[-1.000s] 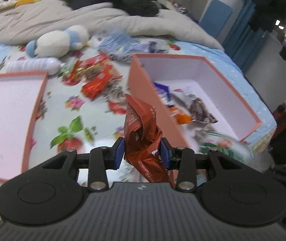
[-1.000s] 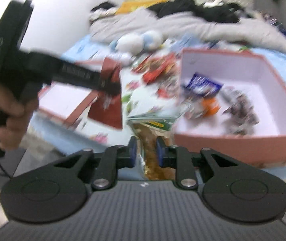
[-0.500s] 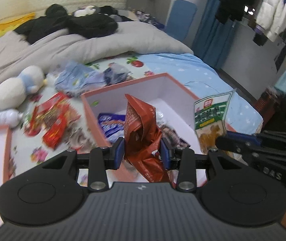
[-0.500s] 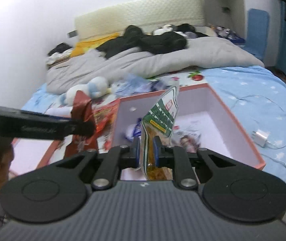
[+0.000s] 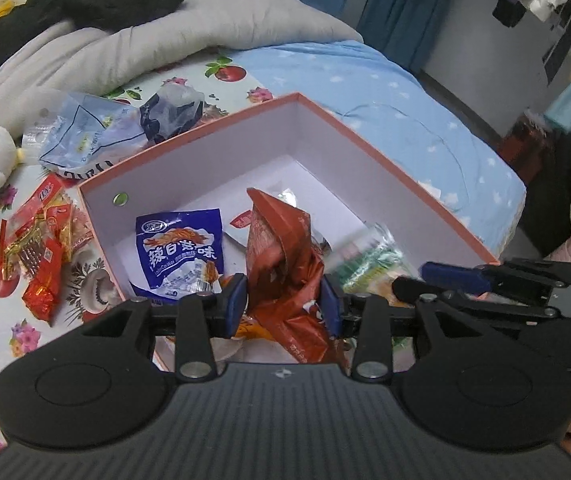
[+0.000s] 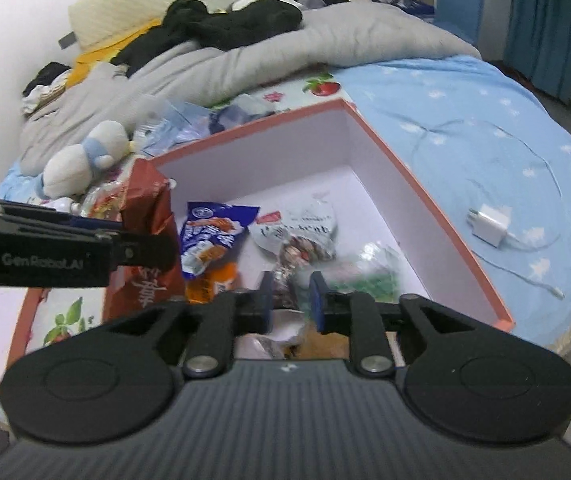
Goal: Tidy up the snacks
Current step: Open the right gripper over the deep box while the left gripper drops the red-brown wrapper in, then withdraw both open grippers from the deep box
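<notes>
My left gripper (image 5: 283, 300) is shut on a crumpled red-brown snack bag (image 5: 281, 256) and holds it over the near-left part of the pink box (image 5: 365, 148). The bag also shows in the right wrist view (image 6: 145, 216). My right gripper (image 6: 291, 296) is open over the box; the green and white snack bag (image 6: 377, 268) lies blurred in the box just beyond its fingers, also in the left wrist view (image 5: 369, 256). A blue snack bag (image 5: 179, 252) and other packets lie in the box.
Red snack packets (image 5: 41, 248) lie on the floral sheet left of the box. Crumpled blue wrappers (image 5: 85, 136), a plush toy (image 6: 85, 160), a grey duvet (image 5: 145, 44) lie beyond. A white charger (image 6: 491, 224) lies right of the box.
Both grippers have moved forward and down over the box. My right gripper has opened and let go of the green and white bag, which has dropped into the box. The left still holds its bag.
</notes>
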`<state>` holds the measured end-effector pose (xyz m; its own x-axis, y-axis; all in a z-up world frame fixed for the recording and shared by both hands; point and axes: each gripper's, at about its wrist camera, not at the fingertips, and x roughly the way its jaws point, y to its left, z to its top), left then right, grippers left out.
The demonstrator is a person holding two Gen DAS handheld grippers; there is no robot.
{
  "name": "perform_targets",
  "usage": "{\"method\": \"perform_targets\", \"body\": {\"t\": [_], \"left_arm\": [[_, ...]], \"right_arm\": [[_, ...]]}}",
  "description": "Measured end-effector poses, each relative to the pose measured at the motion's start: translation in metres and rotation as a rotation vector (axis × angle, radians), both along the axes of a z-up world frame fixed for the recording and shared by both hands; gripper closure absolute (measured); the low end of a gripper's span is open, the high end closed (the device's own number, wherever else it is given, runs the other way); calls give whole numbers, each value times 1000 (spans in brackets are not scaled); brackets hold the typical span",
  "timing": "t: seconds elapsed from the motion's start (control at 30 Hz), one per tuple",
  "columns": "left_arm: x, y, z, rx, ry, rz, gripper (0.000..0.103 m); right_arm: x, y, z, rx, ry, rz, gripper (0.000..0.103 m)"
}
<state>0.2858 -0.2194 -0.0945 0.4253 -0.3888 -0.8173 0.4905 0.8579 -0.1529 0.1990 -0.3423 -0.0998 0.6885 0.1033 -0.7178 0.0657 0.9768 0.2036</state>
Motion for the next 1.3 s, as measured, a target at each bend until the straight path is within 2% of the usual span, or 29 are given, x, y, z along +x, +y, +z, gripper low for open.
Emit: {"method": "perform_targets", "body": {"t": [0.03, 0.07, 0.13, 0.43, 0.8, 1.03, 1.3], "left_arm": [[0, 0, 1, 0, -6, -2, 42], [-1, 1, 4, 0, -12, 3, 27], [-5, 8, 12, -20, -26, 28, 21], [-53, 39, 46, -64, -90, 60, 18], [-127, 103, 66, -101, -178, 157, 18], [-178, 152, 73, -118, -229, 269, 18], [-226, 209, 65, -172, -202, 414, 18]], "right_arm": [[-3, -2, 0, 8, -5, -3, 42], [-7, -3, 1, 11, -12, -5, 37], [-13, -4, 3, 0, -21, -13, 39], [-56, 11, 24, -14, -109, -34, 39], [-110, 59, 46, -4, -220, 18, 39], [-132, 93, 44, 12, -238, 82, 39], [-156, 123, 40, 18, -233, 140, 39]]}}
